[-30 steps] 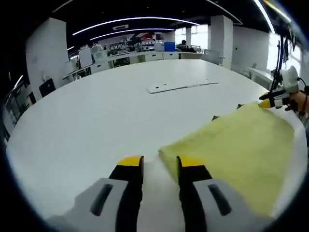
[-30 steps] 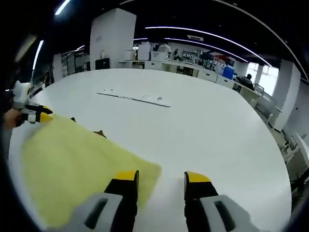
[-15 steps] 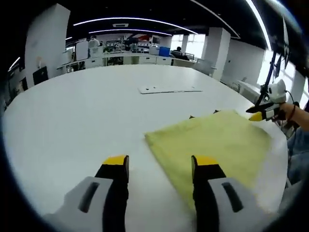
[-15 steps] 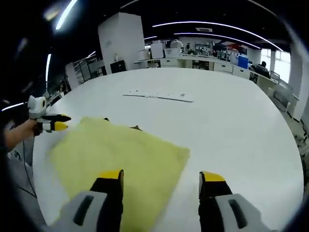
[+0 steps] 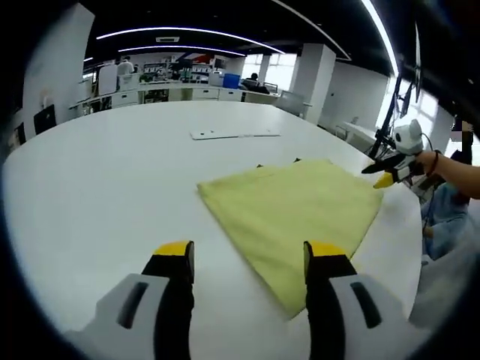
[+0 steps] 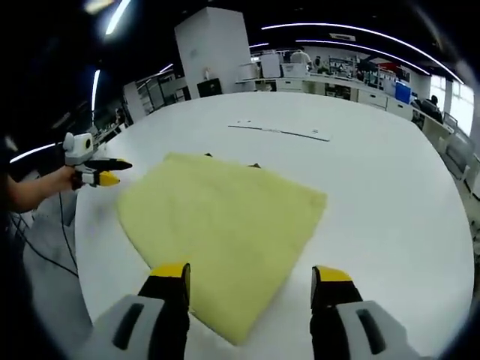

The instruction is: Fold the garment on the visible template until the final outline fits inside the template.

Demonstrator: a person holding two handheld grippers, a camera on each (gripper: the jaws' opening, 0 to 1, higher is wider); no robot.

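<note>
The template (image 5: 259, 165) is hidden beneath the yellow garment (image 5: 296, 214); small dark tips show past the garment's far edge. The flat white strip (image 6: 281, 131) toward the table's (image 5: 97, 195) far edge carries marks too small to read

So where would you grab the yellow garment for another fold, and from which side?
Probably the corner of the yellow garment nearest the right gripper. It lies flat on the white table, so slide a jaw low under that edge from the near side.
</note>
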